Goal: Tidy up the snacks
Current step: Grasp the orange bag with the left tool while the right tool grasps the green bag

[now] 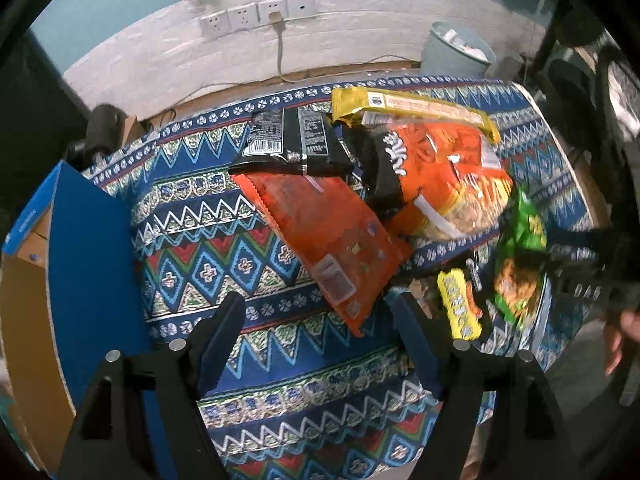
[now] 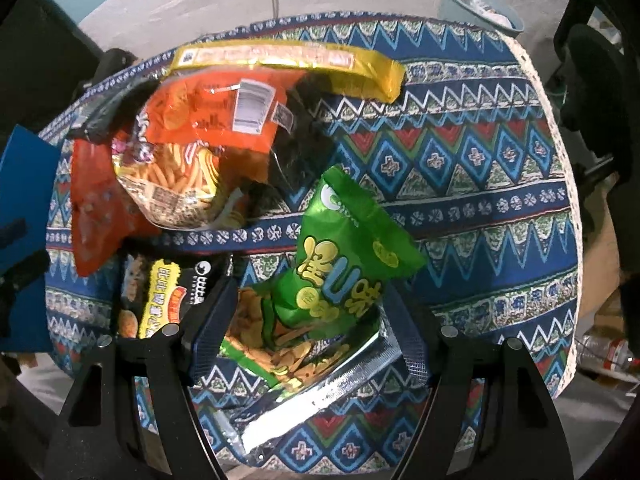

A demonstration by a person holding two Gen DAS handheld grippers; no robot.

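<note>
A heap of snack bags lies on the patterned tablecloth (image 1: 192,240). My left gripper (image 1: 316,312) is open above the cloth, and the lower corner of a flat orange-red packet (image 1: 320,232) shows between its fingers without touching them. Behind that packet lie a black packet (image 1: 288,140), a long yellow packet (image 1: 416,108) and an orange bag of sticks (image 1: 448,176). My right gripper (image 2: 310,292) is open, pointing down over a crumpled green bag (image 2: 340,260); its pads stand clear of the bag. A black-and-yellow packet (image 2: 160,296) lies just to its left.
An open blue cardboard box (image 1: 88,260) stands at the table's left side. A pale bin (image 1: 456,52) sits on the floor behind the table, below wall sockets (image 1: 256,16). A person's hand (image 1: 628,332) shows at the right edge. The table edge (image 2: 568,200) curves at the right.
</note>
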